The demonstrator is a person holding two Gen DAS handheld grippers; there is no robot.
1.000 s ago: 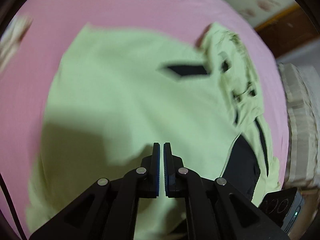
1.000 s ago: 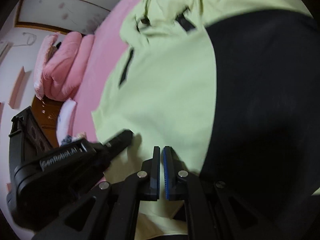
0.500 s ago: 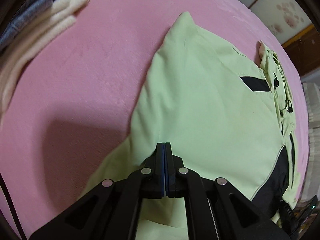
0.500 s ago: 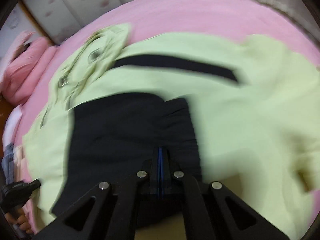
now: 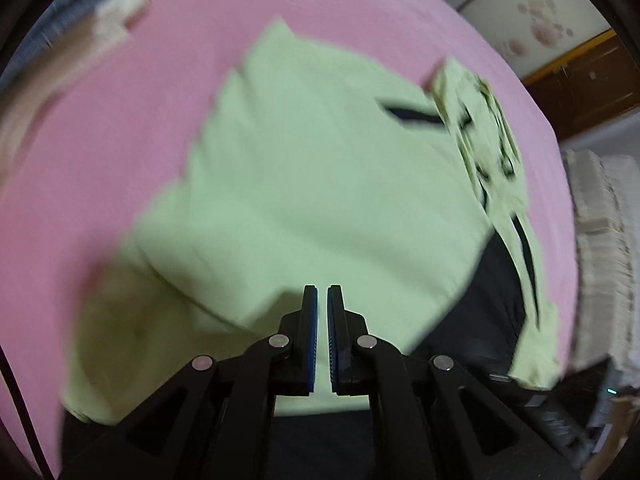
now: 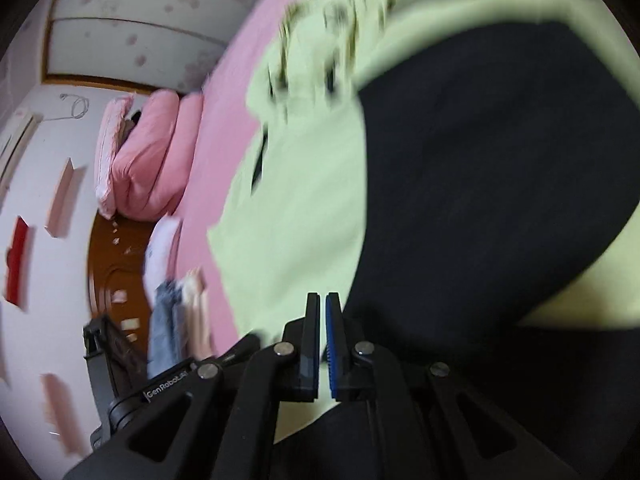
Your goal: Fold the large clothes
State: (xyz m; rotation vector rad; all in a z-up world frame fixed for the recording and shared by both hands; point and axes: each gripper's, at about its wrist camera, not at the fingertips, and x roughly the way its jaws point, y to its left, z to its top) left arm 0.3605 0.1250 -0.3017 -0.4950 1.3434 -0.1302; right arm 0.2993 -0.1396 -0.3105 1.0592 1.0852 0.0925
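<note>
A light green jacket (image 5: 320, 184) with black panels lies spread on a pink bed; its hood with black cords (image 5: 484, 136) is at the far right. My left gripper (image 5: 322, 300) hovers over the jacket's near part, jaws nearly closed with a thin gap, nothing between them. In the right wrist view the same jacket (image 6: 296, 216) shows its green front and a large black panel (image 6: 492, 184). My right gripper (image 6: 323, 304) is above the seam between green and black, jaws nearly closed, empty. Both views are motion-blurred.
The pink bed sheet (image 5: 132, 128) surrounds the jacket. Folded clothes, blue and cream (image 5: 76, 36), lie at the far left of the bed. Pink pillows (image 6: 148, 160) sit by the wooden headboard (image 6: 116, 256). The other gripper's black body (image 6: 132, 392) is at lower left.
Both grippers swung over the jacket. Half a second ago both jaws were fully pressed together; now each shows a thin gap. The right view turned back toward the pillows.
</note>
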